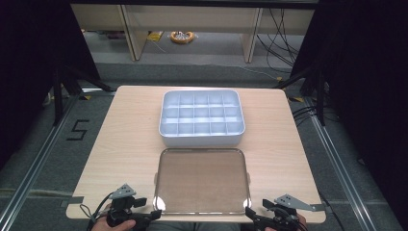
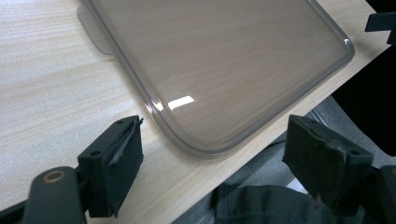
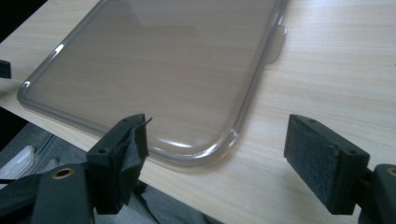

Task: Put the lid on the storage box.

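your left hand-held gripper [image 1: 155,215] and right hand-held gripper [image 1: 247,211] both sit at the near edge of the table [image 1: 120,144], jaws spread wide and holding nothing. each points at a near corner of the clear lid [image 1: 202,180], which lies flat on the table just in front of you, its near edge close to the table's edge. beyond it, close by, stands the white divided box [image 1: 202,118], its compartments empty.

the likely risk: the lid is thin, smooth and flush with the wood, so the pads [image 2: 123,163] may slide over its rounded corner, or nudge it toward the box. uneven lifting could tilt it. nothing else stands between lid and box.
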Demonstrator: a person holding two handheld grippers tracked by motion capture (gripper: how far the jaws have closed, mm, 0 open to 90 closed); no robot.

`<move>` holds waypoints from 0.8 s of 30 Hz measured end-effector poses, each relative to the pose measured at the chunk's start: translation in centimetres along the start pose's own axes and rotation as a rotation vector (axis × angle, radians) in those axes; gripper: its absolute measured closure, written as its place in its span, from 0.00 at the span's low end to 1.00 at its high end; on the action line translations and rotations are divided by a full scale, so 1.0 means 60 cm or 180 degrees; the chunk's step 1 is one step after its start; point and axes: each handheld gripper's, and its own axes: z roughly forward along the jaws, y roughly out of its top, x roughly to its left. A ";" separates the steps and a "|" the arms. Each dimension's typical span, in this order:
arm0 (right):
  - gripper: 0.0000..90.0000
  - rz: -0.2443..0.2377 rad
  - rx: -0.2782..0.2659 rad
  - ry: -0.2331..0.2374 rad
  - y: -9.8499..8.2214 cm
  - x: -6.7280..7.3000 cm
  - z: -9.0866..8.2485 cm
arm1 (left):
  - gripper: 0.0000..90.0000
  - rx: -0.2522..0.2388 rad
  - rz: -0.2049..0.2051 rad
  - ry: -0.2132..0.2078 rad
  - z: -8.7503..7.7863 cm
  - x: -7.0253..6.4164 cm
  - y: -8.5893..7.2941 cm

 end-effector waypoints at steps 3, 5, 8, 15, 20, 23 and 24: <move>0.25 -0.0061 -0.0017 0.0063 0.004 -0.003 0.007 | 0.19 0.0008 0.0009 0.0019 0.003 0.000 0.001; 0.24 0.0074 -0.0061 0.0218 0.006 0.000 0.011 | 0.18 0.0005 0.0005 0.0042 0.006 0.001 0.002; 0.25 0.0152 0.0043 0.0167 0.008 0.003 0.015 | 0.17 0.0012 -0.0033 0.0076 0.011 0.000 0.006; 0.27 0.0117 0.0055 0.0143 0.018 -0.003 0.033 | 0.21 0.0014 -0.0014 0.0089 0.025 -0.001 0.016; 0.28 0.0070 0.0108 0.0118 0.030 -0.014 0.050 | 0.23 0.0079 0.0037 0.0092 0.034 0.013 0.028; 0.28 0.0074 0.0117 0.0055 0.034 -0.016 0.057 | 0.23 0.0023 -0.0039 0.0073 0.039 0.022 0.035; 0.28 0.0082 0.0102 0.0067 0.034 -0.018 0.060 | 0.24 0.0053 -0.0023 0.0085 0.040 0.026 0.038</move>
